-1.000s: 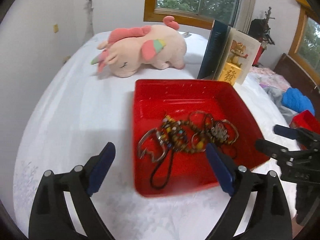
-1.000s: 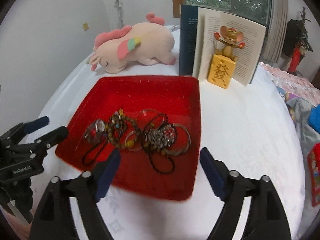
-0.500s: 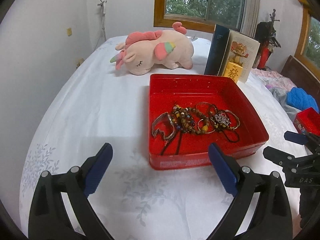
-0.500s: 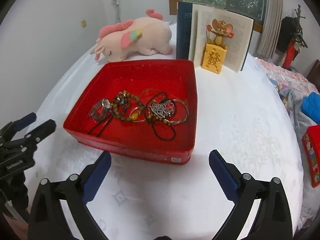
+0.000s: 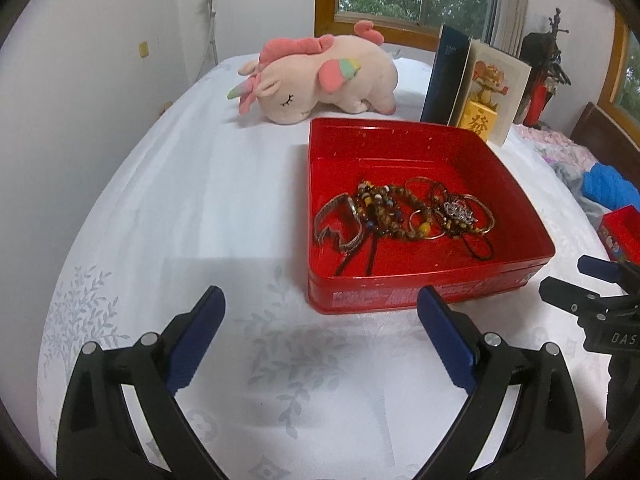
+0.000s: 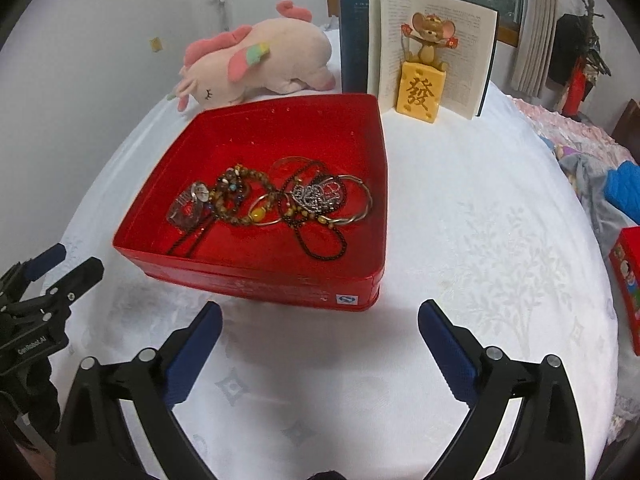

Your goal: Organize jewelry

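Observation:
A red tin box [image 5: 424, 300] [image 6: 256, 276] stands on the white bedspread. Inside lies a tangled heap of jewelry [image 5: 404, 216] [image 6: 276, 200]: beaded bracelets, thin metal bangles, a silver filigree piece, a watch-like cuff and dark cords. My left gripper [image 5: 320, 312] is open, empty, hovering just in front of the box's near wall. My right gripper [image 6: 320, 318] is open too, empty, in front of the box's near right corner. Each gripper shows at the edge of the other's view: the right gripper [image 5: 580, 282] and the left gripper [image 6: 66, 266].
A pink plush unicorn [image 5: 320, 76] [image 6: 256, 64] lies behind the box. An open book [image 6: 420, 44] stands upright with a yellow mouse figurine [image 6: 424, 76] in front. Crumpled clothes [image 6: 608, 188] and another red box [image 6: 628, 280] sit at the right edge.
Both grippers have pulled back from over the box toward its near side; the box now sits farther ahead of the fingers. The right jaws widened a little.

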{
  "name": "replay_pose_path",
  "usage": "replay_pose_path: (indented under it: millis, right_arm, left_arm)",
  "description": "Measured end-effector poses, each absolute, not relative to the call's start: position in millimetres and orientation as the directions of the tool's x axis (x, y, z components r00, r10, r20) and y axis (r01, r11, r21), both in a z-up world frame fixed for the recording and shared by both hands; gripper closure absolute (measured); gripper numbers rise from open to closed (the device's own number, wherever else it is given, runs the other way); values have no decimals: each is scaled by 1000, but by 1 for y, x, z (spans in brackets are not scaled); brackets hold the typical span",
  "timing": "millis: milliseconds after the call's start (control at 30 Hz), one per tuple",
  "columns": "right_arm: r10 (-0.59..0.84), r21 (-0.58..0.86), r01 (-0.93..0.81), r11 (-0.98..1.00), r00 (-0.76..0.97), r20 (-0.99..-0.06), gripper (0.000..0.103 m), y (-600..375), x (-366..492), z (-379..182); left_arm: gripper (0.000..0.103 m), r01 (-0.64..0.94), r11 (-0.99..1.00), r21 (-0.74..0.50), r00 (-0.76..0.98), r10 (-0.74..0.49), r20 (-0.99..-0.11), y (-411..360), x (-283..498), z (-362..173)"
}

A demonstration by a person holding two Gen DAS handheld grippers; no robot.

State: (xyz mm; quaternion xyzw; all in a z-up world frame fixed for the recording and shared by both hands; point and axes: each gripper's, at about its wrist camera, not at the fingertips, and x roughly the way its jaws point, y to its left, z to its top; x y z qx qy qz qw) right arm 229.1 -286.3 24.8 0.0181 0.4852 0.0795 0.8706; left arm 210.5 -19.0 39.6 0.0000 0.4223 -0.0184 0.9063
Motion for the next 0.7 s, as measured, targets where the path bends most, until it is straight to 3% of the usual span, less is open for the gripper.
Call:
replay_pose_path:
  millis: [700]
  right_arm:
    - [159,108,-127,986,507,-847,4,-286,231,19]
  left_arm:
    - [7,33,999,2,616,-19,-787,-20,217,29]
